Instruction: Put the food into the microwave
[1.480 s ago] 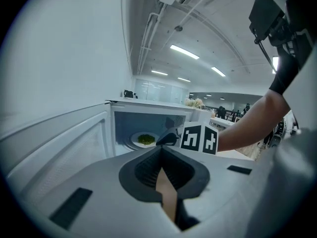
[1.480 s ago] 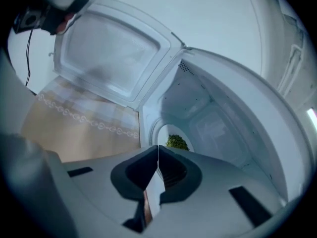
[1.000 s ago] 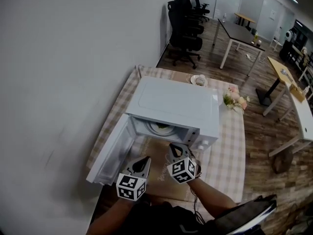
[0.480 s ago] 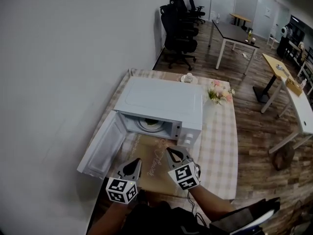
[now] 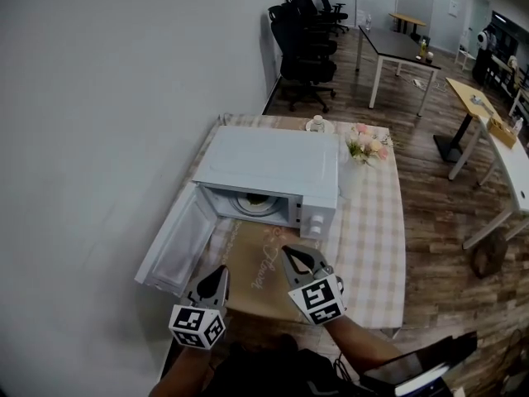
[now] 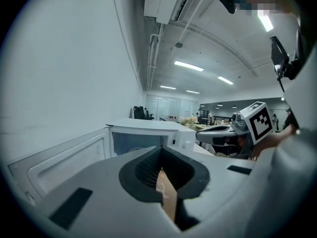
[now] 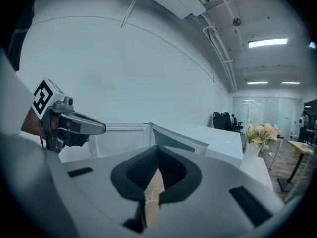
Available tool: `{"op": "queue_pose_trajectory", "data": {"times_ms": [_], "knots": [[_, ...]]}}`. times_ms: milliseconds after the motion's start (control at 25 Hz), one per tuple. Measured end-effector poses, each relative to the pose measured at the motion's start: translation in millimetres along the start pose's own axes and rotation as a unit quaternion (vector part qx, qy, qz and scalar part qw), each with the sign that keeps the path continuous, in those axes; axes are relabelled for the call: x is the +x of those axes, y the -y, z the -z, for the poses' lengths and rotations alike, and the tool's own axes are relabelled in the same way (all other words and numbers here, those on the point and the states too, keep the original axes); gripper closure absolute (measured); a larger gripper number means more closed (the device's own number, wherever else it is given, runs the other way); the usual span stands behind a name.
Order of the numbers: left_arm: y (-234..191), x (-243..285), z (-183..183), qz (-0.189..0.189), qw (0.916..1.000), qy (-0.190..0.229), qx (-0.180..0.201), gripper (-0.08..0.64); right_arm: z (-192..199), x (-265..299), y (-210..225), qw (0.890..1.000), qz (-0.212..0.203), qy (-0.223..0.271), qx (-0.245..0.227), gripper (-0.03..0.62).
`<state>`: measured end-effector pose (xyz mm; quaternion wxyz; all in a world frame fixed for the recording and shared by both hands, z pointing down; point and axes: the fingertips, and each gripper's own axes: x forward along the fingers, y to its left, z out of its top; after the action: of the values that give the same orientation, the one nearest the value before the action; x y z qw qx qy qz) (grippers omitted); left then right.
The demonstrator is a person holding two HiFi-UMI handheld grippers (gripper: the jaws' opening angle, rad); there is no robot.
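The white microwave stands on a checkered table, its door swung open to the left. Inside the cavity sits a plate of food. Both grippers hover in front of the microwave over a brown mat, apart from the oven. My left gripper is shut with nothing in it, below the open door. My right gripper is also shut and holds nothing. In the left gripper view the open microwave lies ahead of the left gripper. The right gripper view shows the right gripper and the left gripper beside it.
A vase of flowers stands right of the microwave and a cup on a saucer behind it. The wall runs along the left. The checkered tablecloth stretches right of the oven. Office chairs and desks stand farther back.
Both grippers have drawn back from the microwave opening toward the person and now sit lower over the mat. The plate stays inside the oven.
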<state>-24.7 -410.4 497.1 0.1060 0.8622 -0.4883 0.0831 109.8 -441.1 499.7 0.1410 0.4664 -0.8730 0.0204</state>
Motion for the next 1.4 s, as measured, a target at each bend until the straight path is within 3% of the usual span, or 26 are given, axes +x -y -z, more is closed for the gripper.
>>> {"op": "queue_pose_trajectory", "data": {"times_ms": [320, 880, 1080, 1400], "knots": [[-16.9, -22.4, -8.9, 0.015, 0.9998, 0.013, 0.006, 0.552, -18.4, -5.2, -26.3, 1.000, 0.002, 0.009, 0.014, 0.584], [-49.6, -69.6, -34.5, 0.044, 0.9974, 0.052, 0.025, 0.552, -65.8, -26.2, -60.5, 0.996, 0.069, 0.038, 0.043, 0.584], [-60.0, -85.3, -38.4, 0.053, 0.9969, 0.058, 0.003, 0.552, -69.2, -31.4, -67.9, 0.994, 0.082, 0.037, 0.054, 0.584], [-63.7, -93.5, -38.3, 0.060, 0.9960, 0.065, 0.007, 0.552, -77.4, -35.7, -74.2, 0.993, 0.097, 0.044, 0.047, 0.584]]}}
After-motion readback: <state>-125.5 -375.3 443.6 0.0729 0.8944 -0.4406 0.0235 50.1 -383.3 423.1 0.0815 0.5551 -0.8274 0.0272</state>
